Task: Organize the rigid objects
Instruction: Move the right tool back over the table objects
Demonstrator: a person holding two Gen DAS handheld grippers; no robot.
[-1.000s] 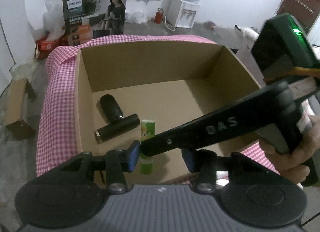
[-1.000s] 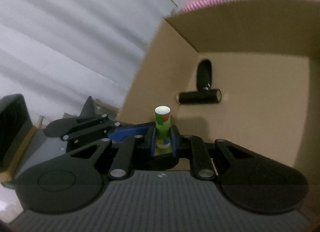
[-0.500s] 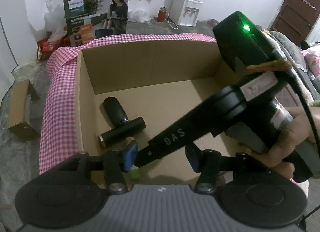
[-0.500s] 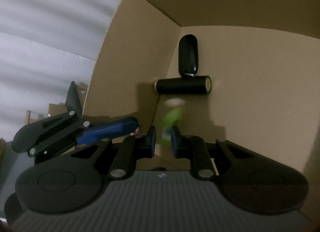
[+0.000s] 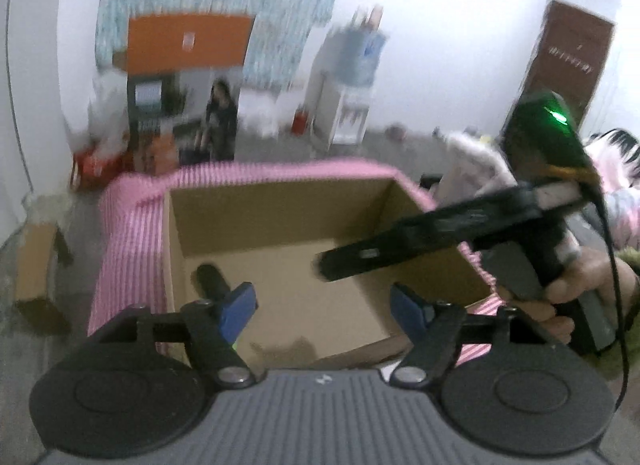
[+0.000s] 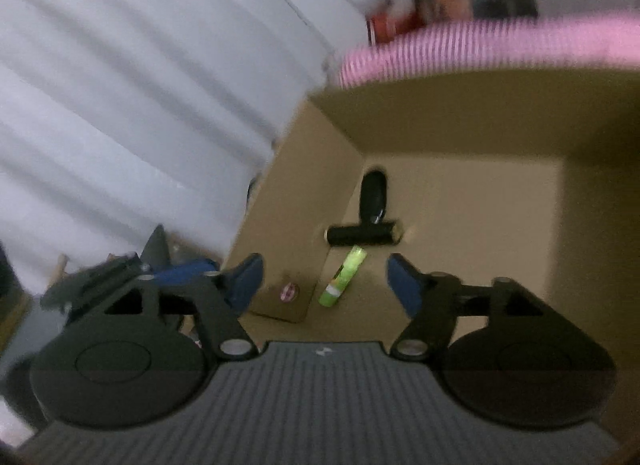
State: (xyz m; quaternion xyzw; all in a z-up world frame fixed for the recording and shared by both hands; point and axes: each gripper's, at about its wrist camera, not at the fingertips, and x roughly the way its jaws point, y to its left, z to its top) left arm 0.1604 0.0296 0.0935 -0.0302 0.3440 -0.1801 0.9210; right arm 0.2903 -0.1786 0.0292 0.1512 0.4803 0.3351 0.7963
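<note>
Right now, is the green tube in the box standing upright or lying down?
Lying down. In the right wrist view the green tube lies tilted on the cardboard box floor, near the black cylinder, with nothing gripping it.

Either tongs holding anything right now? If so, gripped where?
Nothing held. Right tongs and left tongs are both opening with nothing between them; the green cylindrical tube lies loose on the brown cardboard box floor.

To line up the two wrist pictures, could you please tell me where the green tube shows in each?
Left wrist: only a green sliver beside the left gripper's left finger, mostly hidden.
Right wrist: green tube lies on the box floor, lower middle, between the right gripper's opening jaws, untouched.
Shared landmark: cardboard box.
</note>
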